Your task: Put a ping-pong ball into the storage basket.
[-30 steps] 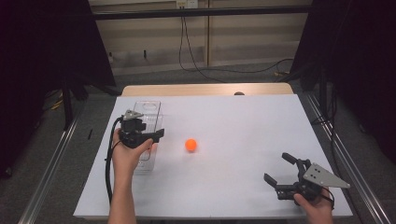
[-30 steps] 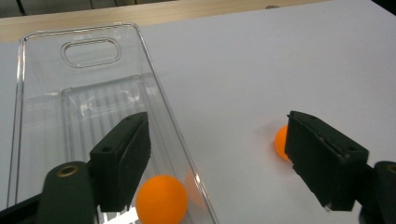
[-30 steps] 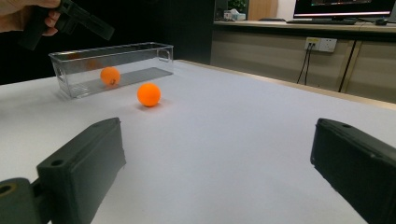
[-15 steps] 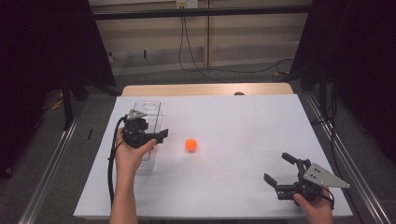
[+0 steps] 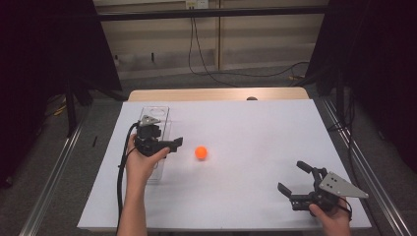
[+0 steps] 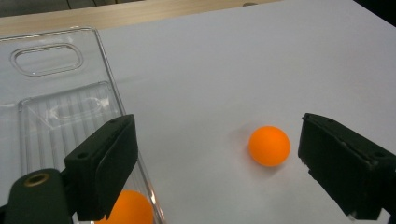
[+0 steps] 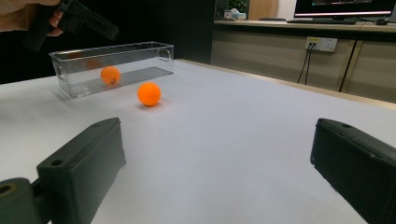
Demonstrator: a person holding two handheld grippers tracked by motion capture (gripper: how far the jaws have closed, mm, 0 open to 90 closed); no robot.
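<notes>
Since 1 second ago: left gripper [image 5: 174, 143] shifted slightly up the table along the clear bin, its jaws just been opening and now spread wide with nothing between them; right gripper and loose ball unmoved.

White table [image 5: 255, 123]: fills the middle of the high view, wooden strip along its far edge.

Clear plastic bin [image 5: 156, 114]: long, narrow, open-topped, lying lengthwise near the table's left side, handle slot at its far end. Seen from the right gripper view as a see-through box [image 7: 140, 56] well beyond the jaws.

Left gripper: held in the left hand [image 5: 142, 164] above the bin's near half, jaws pointing right toward the loose ball, released, clasping nothing. In its own view [image 6: 219, 163], 1 jaw over the bin's right wall, the other out over bare table.

Right gripper [image 5: 295, 179]: low at the table's near right corner in the right hand [image 5: 332, 219], jaws spread wide, empty, well apart from everything else. Own view [image 7: 219, 158]: bare table between the jaws.

2 orange balls, smallest things here. Loose ball [image 5: 200, 153]: on the table just right of the bin, near the left gripper's jaw tips, touching neither; in the left gripper view [image 6: 269, 145] resting closer to the right-hand jaw. Second ball [image 7: 110, 74]: inside the bin, on its floor; peeking out below the left jaw [image 6: 128, 207] in the left gripper view.
</notes>
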